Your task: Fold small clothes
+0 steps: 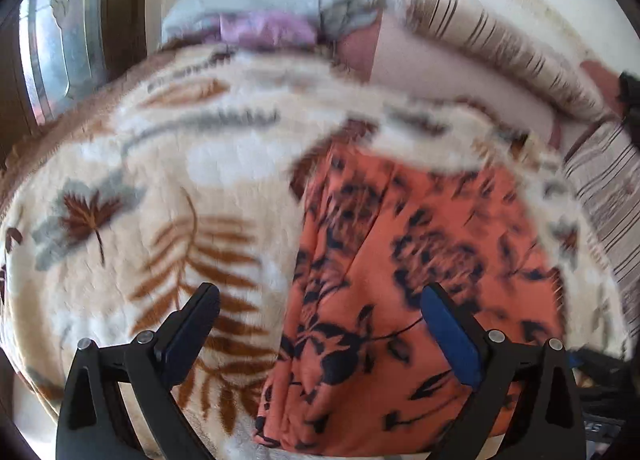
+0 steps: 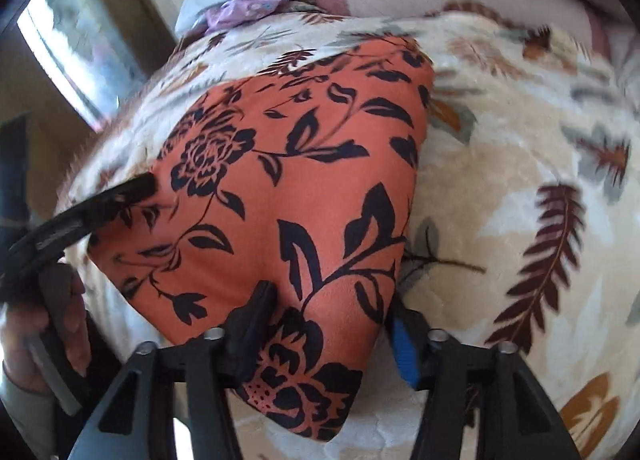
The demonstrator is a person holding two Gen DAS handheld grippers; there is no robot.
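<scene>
Left wrist view: blurred. Left hand-held gripper [image 1: 320,324] hangs wide open above blanket [image 1: 120,180] and orange floral garment [image 1: 400,240], nothing between the jaws, pads clear of the cloth. Left finger over bare blanket, right finger over the garment's left part. Garment lies flat on the blanket-covered bed, right of centre, already compact with a straight left edge; looks folded at least once, exact count unclear. Grey and purple clothes [image 1: 272,16] piled at the far edge, still unfolded by the look of it. Striped bedding [image 1: 600,188] far right.

Right wrist view: sharper. Person's hand [image 2: 44,324] at far left grips the left tool, one black finger [image 2: 132,188] resting at the garment's left edge; not visible from the left wrist. Right hand-held gripper [image 2: 332,316] half open, straddling the garment's near corner, left finger [image 2: 260,296] pressing into cloth, blue pad at the right edge; full pinch not confirmed. Judged mid-fold: corner grab under way, further fold and the pile left to do.
</scene>
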